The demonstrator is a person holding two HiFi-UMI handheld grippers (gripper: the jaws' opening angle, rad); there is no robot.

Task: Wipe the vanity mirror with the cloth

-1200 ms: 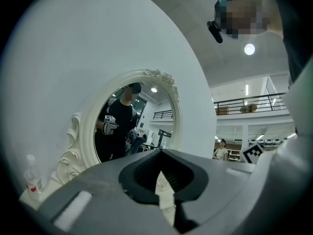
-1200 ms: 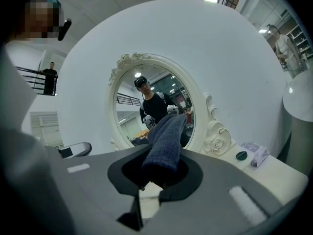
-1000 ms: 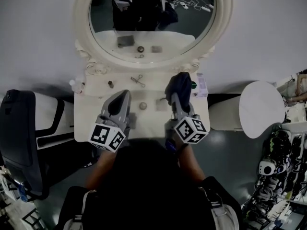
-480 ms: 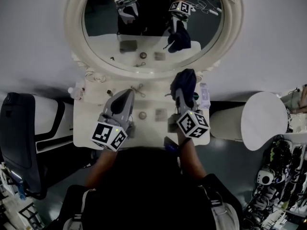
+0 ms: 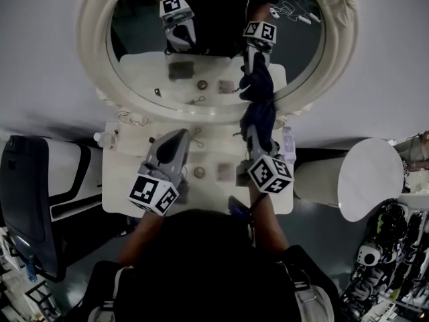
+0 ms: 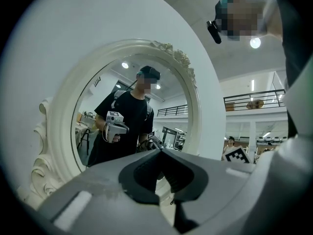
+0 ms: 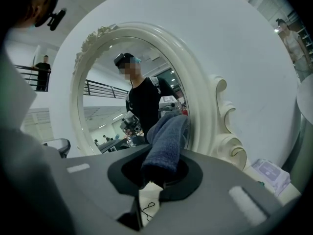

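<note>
The oval vanity mirror (image 5: pixel 134 35) in its white carved frame stands at the back of the white vanity table (image 5: pixel 120 180). My right gripper (image 5: pixel 255 136) is shut on a dark blue cloth (image 5: pixel 259 116). The cloth's far end reaches the mirror's lower right edge, where it meets its own reflection. In the right gripper view the cloth (image 7: pixel 166 143) sticks up out of the right gripper (image 7: pixel 155 177) in front of the mirror frame (image 7: pixel 198 77). My left gripper (image 5: pixel 179 138) hovers over the table's left half, shut and empty. The left gripper (image 6: pixel 161 175) points at the mirror (image 6: pixel 63 106).
Small items lie on the table: a round knob (image 5: pixel 199 172), a square piece (image 5: pixel 224 172), a metal clip (image 5: pixel 196 138), a little bottle (image 5: pixel 100 138) and a purple packet (image 5: pixel 288 143). A dark chair (image 5: pixel 27 200) stands at left, a white round stool (image 5: pixel 365 180) at right.
My right gripper has carried the cloth away from me, up to the mirror's lower right edge. The left gripper has hardly moved. The view has tilted to show more of the mirror.
</note>
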